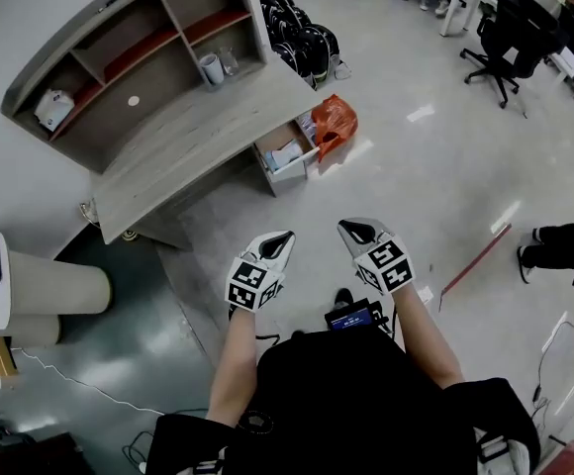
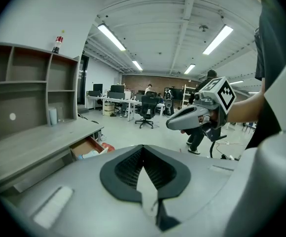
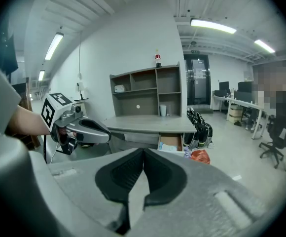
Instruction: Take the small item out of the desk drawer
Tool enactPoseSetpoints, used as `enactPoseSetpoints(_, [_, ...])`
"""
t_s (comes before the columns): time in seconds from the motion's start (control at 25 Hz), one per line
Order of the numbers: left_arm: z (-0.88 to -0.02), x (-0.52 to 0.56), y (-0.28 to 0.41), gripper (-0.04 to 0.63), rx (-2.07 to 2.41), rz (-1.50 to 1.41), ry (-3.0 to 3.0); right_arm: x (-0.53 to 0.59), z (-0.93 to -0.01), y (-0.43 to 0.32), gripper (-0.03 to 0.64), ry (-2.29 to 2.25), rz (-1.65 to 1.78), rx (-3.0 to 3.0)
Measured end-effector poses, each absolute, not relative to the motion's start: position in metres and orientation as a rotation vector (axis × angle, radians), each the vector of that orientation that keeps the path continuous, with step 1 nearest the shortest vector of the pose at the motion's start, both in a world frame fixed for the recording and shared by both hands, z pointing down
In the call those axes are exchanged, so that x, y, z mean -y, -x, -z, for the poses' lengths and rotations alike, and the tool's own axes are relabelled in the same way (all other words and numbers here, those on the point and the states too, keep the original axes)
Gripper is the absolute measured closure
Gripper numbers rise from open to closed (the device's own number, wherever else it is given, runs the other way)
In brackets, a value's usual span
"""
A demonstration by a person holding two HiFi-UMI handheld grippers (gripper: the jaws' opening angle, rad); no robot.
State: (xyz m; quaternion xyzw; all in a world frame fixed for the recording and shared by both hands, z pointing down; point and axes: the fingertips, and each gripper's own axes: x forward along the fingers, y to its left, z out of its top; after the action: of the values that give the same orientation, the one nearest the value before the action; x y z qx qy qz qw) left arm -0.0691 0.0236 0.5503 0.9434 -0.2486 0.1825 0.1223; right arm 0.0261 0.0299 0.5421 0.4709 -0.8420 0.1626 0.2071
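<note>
A grey bench (image 1: 198, 137) with shelves is seen at the upper left. The left hand-held gripper (image 1: 282, 237) is held above the floor, well apart from the bench, jaws together on nothing. The drawer (image 1: 293, 174) is pulled open at the bench's right end. Pale items (image 1: 285, 153) are seen inside, but the small one cannot be singled out. An orange bag (image 1: 333, 123) lies just beside the drawer. The right hand-held gripper (image 1: 352, 230) is likewise closed and empty.

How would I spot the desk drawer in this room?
Look for the long grey wooden desk with open shelves on top. Under its end nearest the black backpacks, one wooden drawer stands pulled open with pale items inside, a crumpled orange plastic bag beside it.
</note>
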Motion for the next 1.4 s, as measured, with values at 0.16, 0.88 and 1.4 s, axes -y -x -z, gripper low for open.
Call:
enactPoseSetpoints(0.16, [-0.552,-0.01,0.054,0.592,0.775,-0.55,-2.73,-0.01,-0.546,-0.043,0.618,-1.264,-0.459,2.375])
enactPoseSetpoints(0.88, [-0.567,0.025,0.029,0.594,0.905,-0.58,-2.636,0.038,-0.563,-0.071,0.618,-1.141,-0.505,2.449])
enactPoseSetpoints(1.4, [-0.578,0.104,0.029,0.594,0.821,-0.534,-2.653,0.111,-0.562,-0.076,0.618,-1.184,-0.487,2.397])
